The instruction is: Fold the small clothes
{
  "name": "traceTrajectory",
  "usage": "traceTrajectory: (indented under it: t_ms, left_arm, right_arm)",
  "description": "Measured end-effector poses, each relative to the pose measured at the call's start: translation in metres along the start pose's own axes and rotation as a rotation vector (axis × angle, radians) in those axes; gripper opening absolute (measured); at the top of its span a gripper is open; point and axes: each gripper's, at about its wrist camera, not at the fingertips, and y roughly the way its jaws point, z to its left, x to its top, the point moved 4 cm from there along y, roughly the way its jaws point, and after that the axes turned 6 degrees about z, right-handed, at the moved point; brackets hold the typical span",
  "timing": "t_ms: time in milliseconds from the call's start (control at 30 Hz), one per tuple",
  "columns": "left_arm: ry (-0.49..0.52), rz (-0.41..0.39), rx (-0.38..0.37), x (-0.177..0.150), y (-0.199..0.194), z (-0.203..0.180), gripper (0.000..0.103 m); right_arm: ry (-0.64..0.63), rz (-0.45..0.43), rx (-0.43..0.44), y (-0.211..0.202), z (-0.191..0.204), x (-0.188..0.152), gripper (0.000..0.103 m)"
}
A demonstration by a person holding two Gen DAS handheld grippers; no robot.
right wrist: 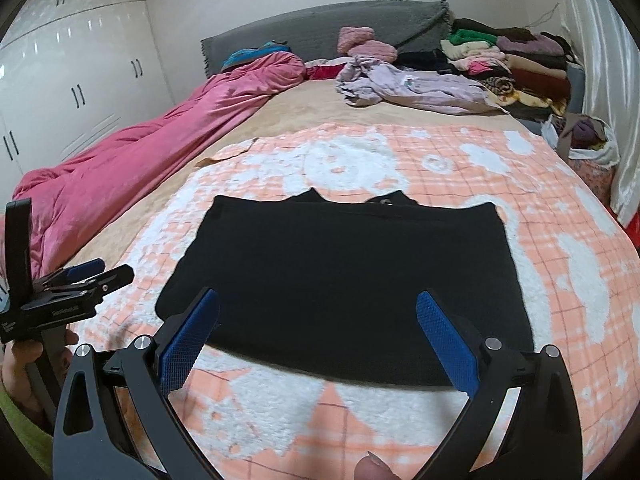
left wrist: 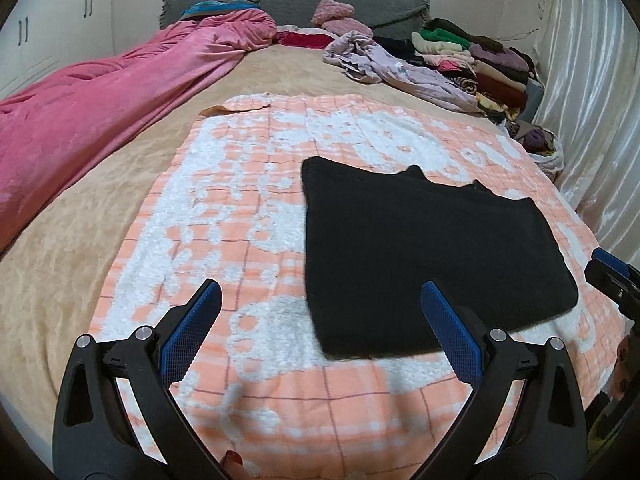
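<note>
A black garment [left wrist: 420, 256] lies flat, folded into a rough rectangle, on an orange-and-white patterned towel [left wrist: 248, 208] spread on the bed. It also shows in the right wrist view [right wrist: 344, 280], on the same towel [right wrist: 540, 208]. My left gripper [left wrist: 320, 292] is open and empty, hovering just before the garment's near left corner. My right gripper [right wrist: 318, 300] is open and empty above the garment's near edge. The left gripper appears at the left edge of the right wrist view [right wrist: 92, 276], and the right gripper at the right edge of the left wrist view [left wrist: 608, 268].
A pink duvet [left wrist: 100, 92] runs along the bed's left side. A crumpled lilac garment [left wrist: 384, 64] and a stack of folded clothes [left wrist: 488, 64] sit at the back right by the grey headboard [left wrist: 288, 0]. White curtains [left wrist: 592, 80] hang at right, wardrobes [right wrist: 72, 72] at left.
</note>
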Motion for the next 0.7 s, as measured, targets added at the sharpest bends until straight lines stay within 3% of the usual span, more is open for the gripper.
traceTrajectory:
  t_ms: [700]
  left_arm:
    - [-0.043,0.018,0.034,0.015,0.022,0.038,0.093]
  right_arm:
    - [-0.194,0.094,0.064,0.058,0.090,-0.013,0.098]
